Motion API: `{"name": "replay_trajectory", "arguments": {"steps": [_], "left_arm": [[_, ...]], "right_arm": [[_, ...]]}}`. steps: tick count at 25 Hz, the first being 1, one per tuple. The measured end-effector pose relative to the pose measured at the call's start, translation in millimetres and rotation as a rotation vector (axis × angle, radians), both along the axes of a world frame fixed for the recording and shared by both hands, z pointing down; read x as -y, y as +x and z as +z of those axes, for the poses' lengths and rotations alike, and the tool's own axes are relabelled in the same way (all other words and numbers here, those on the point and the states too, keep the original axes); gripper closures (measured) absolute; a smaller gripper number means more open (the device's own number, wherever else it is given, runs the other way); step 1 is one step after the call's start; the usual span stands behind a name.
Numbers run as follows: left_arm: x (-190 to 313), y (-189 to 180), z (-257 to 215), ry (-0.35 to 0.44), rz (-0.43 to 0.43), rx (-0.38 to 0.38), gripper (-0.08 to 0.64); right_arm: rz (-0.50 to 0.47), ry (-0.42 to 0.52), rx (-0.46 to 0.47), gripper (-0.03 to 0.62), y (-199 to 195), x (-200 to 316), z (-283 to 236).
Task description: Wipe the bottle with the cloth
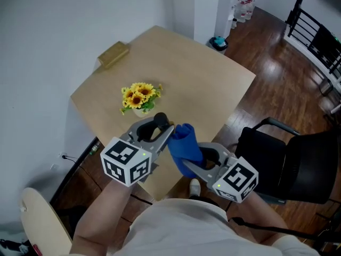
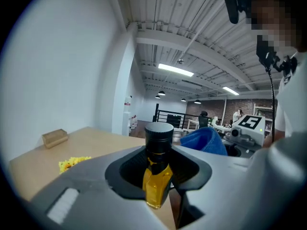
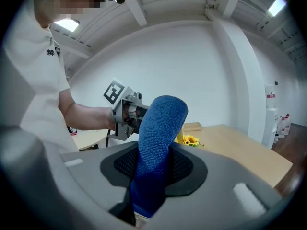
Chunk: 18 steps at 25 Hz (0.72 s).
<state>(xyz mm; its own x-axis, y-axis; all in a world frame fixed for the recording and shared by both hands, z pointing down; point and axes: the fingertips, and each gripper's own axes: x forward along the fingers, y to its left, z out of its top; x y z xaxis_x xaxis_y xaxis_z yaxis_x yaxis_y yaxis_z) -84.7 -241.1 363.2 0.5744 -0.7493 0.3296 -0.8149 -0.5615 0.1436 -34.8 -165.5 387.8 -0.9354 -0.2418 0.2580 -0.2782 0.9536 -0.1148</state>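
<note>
My left gripper (image 1: 156, 128) is shut on a small bottle (image 2: 156, 169) of yellow liquid with a black cap (image 1: 160, 119), held upright above the table's near edge. Just to its right, my right gripper (image 1: 198, 159) is shut on a folded blue cloth (image 1: 185, 143) that stands up out of the jaws. In the right gripper view the blue cloth (image 3: 156, 147) rises between the pads, and the left gripper (image 3: 125, 112) shows behind it. The left gripper view has the cloth (image 2: 205, 141) close to the right of the bottle; I cannot tell whether they touch.
A light wooden table (image 1: 208, 79) stands against a white wall. A small bunch of sunflowers (image 1: 140, 97) sits near its left side, and a tan box (image 1: 113, 54) lies at the far left corner. A black chair (image 1: 287, 159) stands to the right on a wood floor.
</note>
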Motion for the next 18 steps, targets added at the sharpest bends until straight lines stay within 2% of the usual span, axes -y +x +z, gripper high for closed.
{"name": "replay_trajectory", "arguments": {"steps": [6, 14, 16, 18], "left_arm": [[-3.5, 5.6, -18.0, 0.027, 0.010, -0.026, 0.414], [-14.7, 5.8, -40.3, 0.067, 0.024, -0.047, 0.414], [-18.7, 6.8, -44.3, 0.077, 0.030, -0.036, 0.414], [-24.5, 8.8, -45.8, 0.080, 0.041, -0.022, 0.414]], "right_arm": [[0.016, -0.061, -0.083, 0.453, 0.4, 1.5, 51.1], [0.050, -0.188, -0.224, 0.453, 25.6, 12.7, 140.6], [0.070, -0.195, -0.255, 0.453, 38.3, 23.3, 151.6], [0.113, -0.182, -0.244, 0.453, 52.0, 40.1, 141.4]]}}
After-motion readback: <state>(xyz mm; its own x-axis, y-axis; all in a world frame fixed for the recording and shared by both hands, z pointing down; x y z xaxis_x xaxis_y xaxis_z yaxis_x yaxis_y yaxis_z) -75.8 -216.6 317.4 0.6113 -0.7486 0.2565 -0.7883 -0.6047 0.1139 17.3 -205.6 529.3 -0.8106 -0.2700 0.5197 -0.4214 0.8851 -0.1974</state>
